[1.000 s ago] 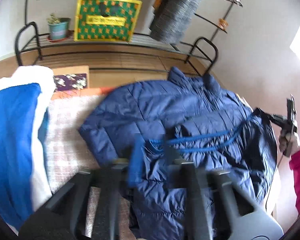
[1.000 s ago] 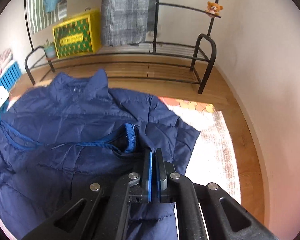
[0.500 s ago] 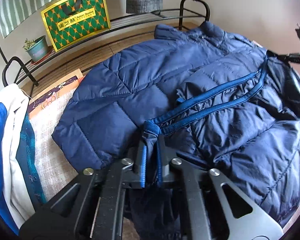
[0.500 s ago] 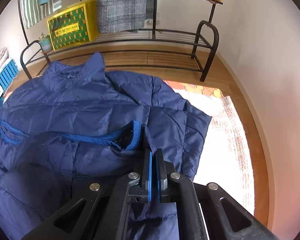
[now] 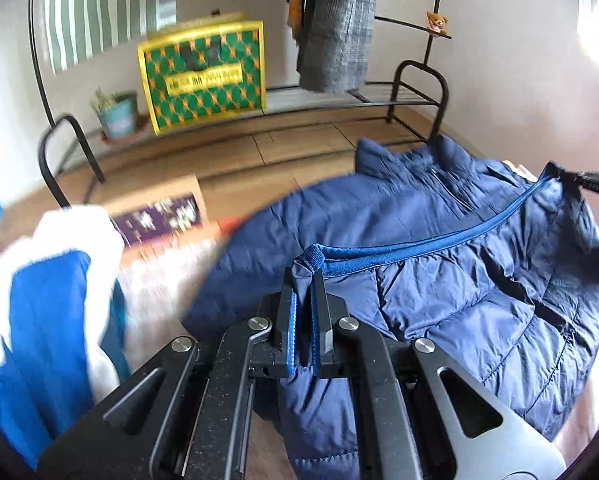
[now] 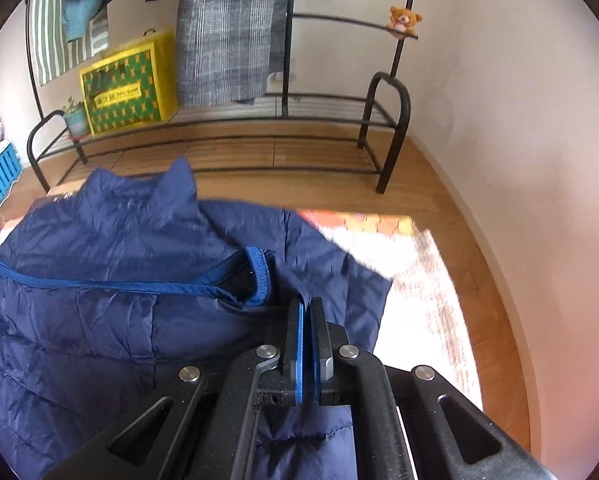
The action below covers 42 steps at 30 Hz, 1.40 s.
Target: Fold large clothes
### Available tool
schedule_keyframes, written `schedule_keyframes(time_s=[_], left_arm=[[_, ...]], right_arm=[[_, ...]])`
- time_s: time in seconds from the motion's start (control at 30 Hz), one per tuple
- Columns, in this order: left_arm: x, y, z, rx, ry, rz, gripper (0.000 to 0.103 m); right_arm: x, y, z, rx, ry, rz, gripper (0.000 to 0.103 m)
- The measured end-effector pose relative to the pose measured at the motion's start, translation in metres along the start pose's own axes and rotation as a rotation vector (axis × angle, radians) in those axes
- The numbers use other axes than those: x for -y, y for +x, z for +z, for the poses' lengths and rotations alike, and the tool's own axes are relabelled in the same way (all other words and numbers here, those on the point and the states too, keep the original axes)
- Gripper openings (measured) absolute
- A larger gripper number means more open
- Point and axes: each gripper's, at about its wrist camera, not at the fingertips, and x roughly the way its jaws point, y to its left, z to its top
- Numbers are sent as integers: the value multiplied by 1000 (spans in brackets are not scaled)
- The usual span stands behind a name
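A navy quilted puffer jacket (image 5: 439,280) lies on a pale rug, collar toward the far rack. Its bright blue hem band (image 5: 439,244) is stretched taut between both grippers. My left gripper (image 5: 303,280) is shut on the hem's left corner and holds it lifted. My right gripper (image 6: 308,306) is shut on the jacket (image 6: 99,320) at the hem's right corner; it also shows at the far right of the left wrist view (image 5: 591,180). The lower jacket part hangs folded over the body.
A pale rug (image 6: 419,280) lies on a wooden floor. A blue and white garment (image 5: 39,320) lies at the left. A black metal rack (image 6: 383,128) with a green-yellow bag (image 5: 207,72) and hanging clothes stands along the far wall.
Both grippers have lifted the hem higher and carried it toward the collar. The hem band now runs as one taut line. The views tilted up toward the rack.
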Motion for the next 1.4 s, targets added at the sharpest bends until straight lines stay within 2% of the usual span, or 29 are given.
schedule_keyframes(time_s=[0.17, 0.27, 0.37, 0.53, 0.63, 0.73, 0.83, 0.9, 0.93, 1.07, 1.1, 1.23, 1.33, 1.4], left_arm=[[-11, 18, 41, 33, -17, 69, 3], [-20, 43, 64, 41, -56, 107, 3], [-21, 77, 76, 26, -58, 150, 4], [-22, 137, 66, -66, -46, 181, 4], [-26, 155, 54, -80, -57, 187, 4], [-27, 170, 46, -115, -58, 192, 13], [-36, 163, 48, -97, -114, 199, 23], [-44, 150, 54, -87, -165, 193, 26], [-46, 140, 56, -73, -179, 184, 26], [-44, 82, 62, 33, -221, 123, 26], [-40, 66, 62, 48, -226, 103, 26], [-5, -2, 52, 128, -214, 11, 28], [30, -35, 41, 131, -212, -70, 31], [65, -50, 32, 117, -173, -124, 31]], right_arm=[[4, 10, 39, 66, 18, -81, 0], [2, 28, 62, 94, 23, -113, 0], [-5, 57, 76, 82, 14, -141, 0], [-16, 117, 80, -1, -19, -191, 0], [-16, 142, 74, -42, -35, -212, 0], [-14, 161, 66, -82, -37, -220, 0], [-14, 166, 63, -109, -44, -226, 2], [-10, 157, 65, -106, -33, -233, 26], [-7, 150, 65, -97, -23, -233, 29], [11, 105, 64, -25, 46, -144, 29], [19, 83, 60, 4, 85, -98, 29], [32, 15, 38, 81, 172, 30, 31], [33, -42, 8, 116, 226, 152, 33], [35, -76, -17, 136, 240, 202, 34]])
